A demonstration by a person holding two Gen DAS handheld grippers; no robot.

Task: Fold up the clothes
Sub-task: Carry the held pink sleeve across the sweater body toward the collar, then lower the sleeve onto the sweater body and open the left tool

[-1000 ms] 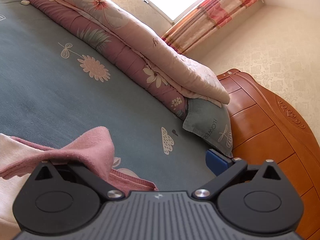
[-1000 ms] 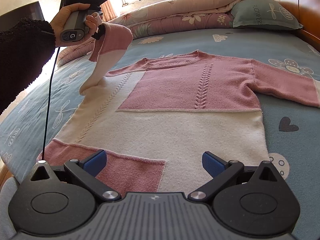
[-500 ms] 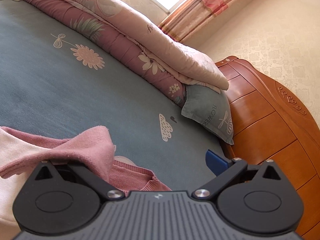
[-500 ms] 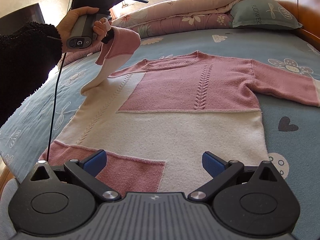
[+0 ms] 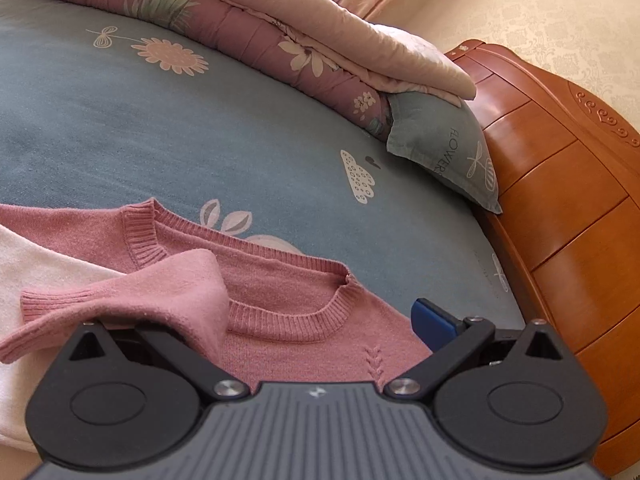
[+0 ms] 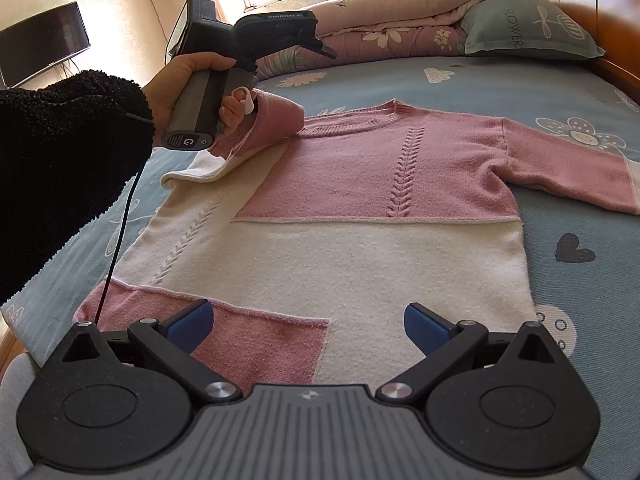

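Note:
A pink and cream knitted sweater (image 6: 360, 240) lies flat, front up, on the blue bed sheet (image 6: 500, 92). Its left sleeve (image 6: 276, 120) is lifted and folded in over the shoulder, beside the collar (image 5: 288, 280). In the left wrist view this sleeve (image 5: 160, 292) drapes over the left finger of my left gripper (image 5: 312, 320) and hides it. The right blue pad (image 5: 432, 320) stands far off, so the jaws are open. My right gripper (image 6: 306, 326) is open above the sweater's hem, holding nothing. The other sleeve (image 6: 568, 176) lies spread out to the right.
A rolled floral quilt (image 5: 256, 36) and a grey-green pillow (image 5: 452, 152) lie along the head of the bed, against the wooden headboard (image 5: 560, 184). A hand (image 6: 180, 80) in a black fleece sleeve (image 6: 60, 160) holds the left tool, whose cable hangs down. A dark screen (image 6: 44, 48) stands far left.
My left gripper has carried the sleeve rightward and lower, from off the sweater's side to over the shoulder near the collar. The right gripper has stayed still.

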